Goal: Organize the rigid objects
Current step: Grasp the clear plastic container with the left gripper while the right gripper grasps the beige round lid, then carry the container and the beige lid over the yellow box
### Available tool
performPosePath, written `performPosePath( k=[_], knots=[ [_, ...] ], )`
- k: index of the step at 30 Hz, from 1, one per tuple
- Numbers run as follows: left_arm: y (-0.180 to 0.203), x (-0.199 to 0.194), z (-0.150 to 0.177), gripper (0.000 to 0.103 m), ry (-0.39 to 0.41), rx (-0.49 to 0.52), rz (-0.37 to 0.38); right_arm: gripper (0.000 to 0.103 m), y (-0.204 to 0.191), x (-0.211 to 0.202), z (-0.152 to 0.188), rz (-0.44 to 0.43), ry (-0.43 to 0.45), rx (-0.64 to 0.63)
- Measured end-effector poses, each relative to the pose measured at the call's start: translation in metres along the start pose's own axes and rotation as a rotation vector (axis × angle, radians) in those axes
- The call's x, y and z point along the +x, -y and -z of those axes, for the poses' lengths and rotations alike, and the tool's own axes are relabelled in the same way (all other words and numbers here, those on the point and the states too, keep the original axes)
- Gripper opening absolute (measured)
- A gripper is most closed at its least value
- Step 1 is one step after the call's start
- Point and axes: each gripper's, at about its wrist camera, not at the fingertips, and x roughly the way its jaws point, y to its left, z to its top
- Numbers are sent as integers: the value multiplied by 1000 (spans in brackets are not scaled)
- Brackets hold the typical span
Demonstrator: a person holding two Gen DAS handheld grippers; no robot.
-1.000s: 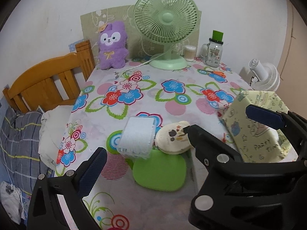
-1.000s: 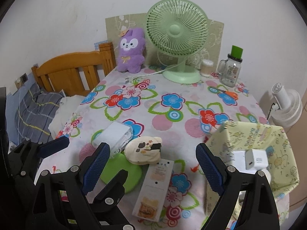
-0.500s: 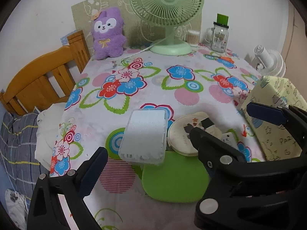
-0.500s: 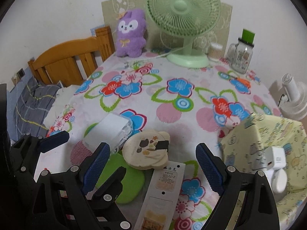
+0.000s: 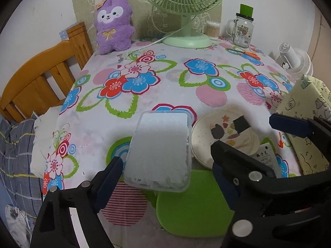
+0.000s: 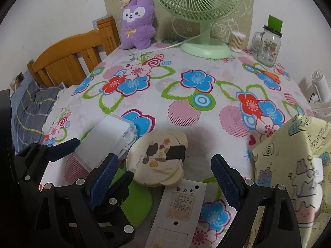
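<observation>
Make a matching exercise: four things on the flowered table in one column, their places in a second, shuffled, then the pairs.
Things:
1. purple plush rabbit
2. clear glass handled jar with green lid
3. round cream bear-eared case
4. frosted clear plastic box

Places:
A. far right, beside the cotton swab tub
B. between the left claw's closing fingers, untouched
C. far edge, beside the wooden headboard
D. ahead of the right claw, on the green pad

Pairs: 1-C, 2-A, 3-D, 4-B

Frosted plastic box, glossy printed tablecloth, fuzzy plush toy, varnished wooden headboard
</observation>
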Motion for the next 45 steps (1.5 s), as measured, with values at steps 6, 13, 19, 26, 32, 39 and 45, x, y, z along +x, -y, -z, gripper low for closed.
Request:
performPosePath(
  k=[6,13,19,26,32,39,45],
  knots=[
    [-5,2,-1,67,4,-23,26,93,0,4,-2,-21,-4,4],
    [-12,2,1,61,1,-30,-31,93,-5,10,-4,-16,-15,-5],
    [-16,6,4,62,4,-15,-120,93,-3,25,-5,11,-60,11],
    [-16,8,7,62,13,-2,-120,92,0,42,-4,-2,-103,49],
    [-15,8,7,62,19,7,-125,90,-10,49,-7,54,-96,20],
    [-12,7,6,61,18,-3,-127,84,-10,47,-7,66,-84,26],
    [-9,-1,4,61,38,-6,-102,84,-6,35,-7,87,-52,36]
  ],
)
